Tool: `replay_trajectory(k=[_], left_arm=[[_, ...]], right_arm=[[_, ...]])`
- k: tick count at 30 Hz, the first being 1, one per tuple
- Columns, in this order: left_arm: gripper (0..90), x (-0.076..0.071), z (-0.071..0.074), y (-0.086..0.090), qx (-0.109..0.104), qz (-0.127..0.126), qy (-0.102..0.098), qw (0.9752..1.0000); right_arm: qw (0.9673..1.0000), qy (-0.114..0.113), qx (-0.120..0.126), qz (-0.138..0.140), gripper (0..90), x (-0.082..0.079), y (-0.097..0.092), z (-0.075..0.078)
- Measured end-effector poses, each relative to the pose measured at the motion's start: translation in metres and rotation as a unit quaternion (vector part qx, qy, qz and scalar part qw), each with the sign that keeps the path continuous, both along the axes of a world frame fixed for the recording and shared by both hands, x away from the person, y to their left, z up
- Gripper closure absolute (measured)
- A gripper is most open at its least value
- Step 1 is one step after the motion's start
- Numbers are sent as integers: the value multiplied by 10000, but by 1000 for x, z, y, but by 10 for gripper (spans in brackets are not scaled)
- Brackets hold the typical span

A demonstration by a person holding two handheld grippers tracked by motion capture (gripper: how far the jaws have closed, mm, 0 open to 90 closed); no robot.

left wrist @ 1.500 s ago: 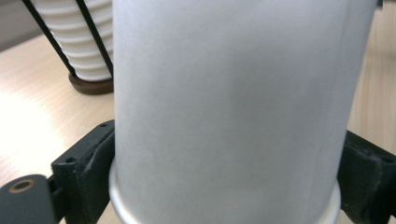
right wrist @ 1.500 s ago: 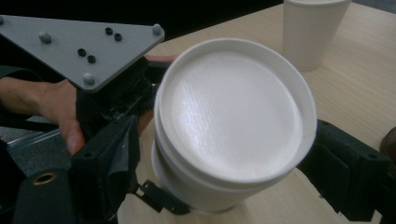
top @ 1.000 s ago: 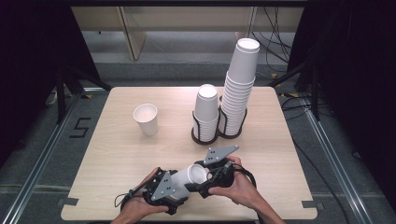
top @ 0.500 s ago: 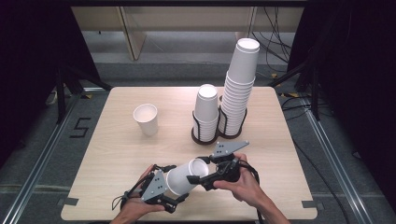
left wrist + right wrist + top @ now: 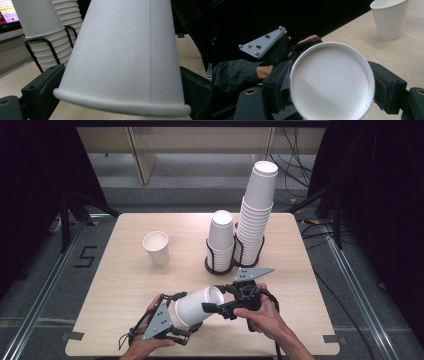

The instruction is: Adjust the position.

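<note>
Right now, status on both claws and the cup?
Both claws, left and right, around one white paper cup held sideways over the wooden table; left jaws just closing slightly. Right grips the rim. Nothing in the way.

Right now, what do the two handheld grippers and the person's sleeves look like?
Both the left gripper and right gripper are black, with two blocky jaws each, a grey three-cornered plate studded with small knobs on top, and a black cable trailing back. Brass-coloured bushings show near the jaws. The sleeve is dark grey-green.
</note>
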State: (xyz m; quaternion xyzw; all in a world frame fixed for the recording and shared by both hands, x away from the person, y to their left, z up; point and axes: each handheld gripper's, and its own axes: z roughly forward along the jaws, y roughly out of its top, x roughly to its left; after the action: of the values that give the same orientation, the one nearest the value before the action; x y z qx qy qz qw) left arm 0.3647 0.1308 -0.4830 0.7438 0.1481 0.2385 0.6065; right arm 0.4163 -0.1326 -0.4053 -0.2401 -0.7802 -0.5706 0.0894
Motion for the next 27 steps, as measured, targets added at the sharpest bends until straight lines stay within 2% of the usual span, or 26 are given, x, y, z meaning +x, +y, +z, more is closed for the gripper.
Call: replay_trajectory(k=[2, 3, 4, 5, 8, 9, 10, 11, 12, 15, 16, 17, 19, 20, 21, 24, 25, 26, 27], left_arm=[[52, 1, 0, 0, 16, -28, 64, 10000], [55, 1, 1, 1, 43, -49, 90, 9999], [59, 1, 1, 1, 46, -56, 94, 9999], [60, 2, 1, 1, 61, -58, 116, 9999], [70, 2, 2, 1, 167, -105, 190, 9996], [75, 3, 1, 0, 145, -109, 249, 9995], [79, 3, 2, 1, 253, -110, 280, 9992], [83, 3, 2, 0, 309, -118, 314, 9990], [87, 4, 1, 0, 279, -140, 355, 9989], [98, 3, 2, -1, 512, -161, 456, 9975], [100, 3, 2, -2, 561, -178, 476, 9971], [102, 3, 2, -2, 706, -167, 461, 9963], [106, 4, 1, -3, 838, -188, 485, 9951], [107, 4, 1, -4, 911, -182, 538, 9942], [108, 5, 0, -4, 966, -204, 566, 9935], [109, 5, 1, -5, 1119, -255, 688, 9910], [109, 5, 2, -5, 1198, -281, 787, 9893], [109, 5, 2, -6, 1266, -275, 774, 9886], [109, 5, 2, -6, 1367, -273, 795, 9870]], right_arm=[[10000, 35, 15, 17, 260, 0, 0, 0], [9997, 225, -15, -18, 259, -2, -1, 1], [9999, 109, 9, -5, 260, 0, -1, -1], [9998, 192, 11, -10, 260, -1, -1, 0], [9999, 58, -6, 98, 257, 3, -1, -2], [9999, 92, -43, 50, 254, 2, -2, -2], [9999, 61, -72, 35, 252, 2, -2, -2], [9998, 14, -184, 41, 251, 2, -2, -2], [9996, -77, -265, 71, 249, 2, -2, -2], [9981, -267, -540, 96, 235, 1, -1, -1], [9980, -310, -551, 98, 227, 1, -1, -1], [9976, -310, -601, 113, 210, 1, -1, -1], [9970, -309, -695, 145, 195, 1, -1, 0], [9962, -397, -768, 121, 187, 1, -2, 1], [9957, -320, -860, 92, 177, -1, -2, 3], [9910, -685, -1136, 152, 176, -3, -3, 7], [9886, -792, -1271, 170, 177, -4, -3, 10], [9857, -908, -1405, 187, 182, -6, -2, 11], [9812, -1123, -1561, 161, 184, -7, -1, 13]])
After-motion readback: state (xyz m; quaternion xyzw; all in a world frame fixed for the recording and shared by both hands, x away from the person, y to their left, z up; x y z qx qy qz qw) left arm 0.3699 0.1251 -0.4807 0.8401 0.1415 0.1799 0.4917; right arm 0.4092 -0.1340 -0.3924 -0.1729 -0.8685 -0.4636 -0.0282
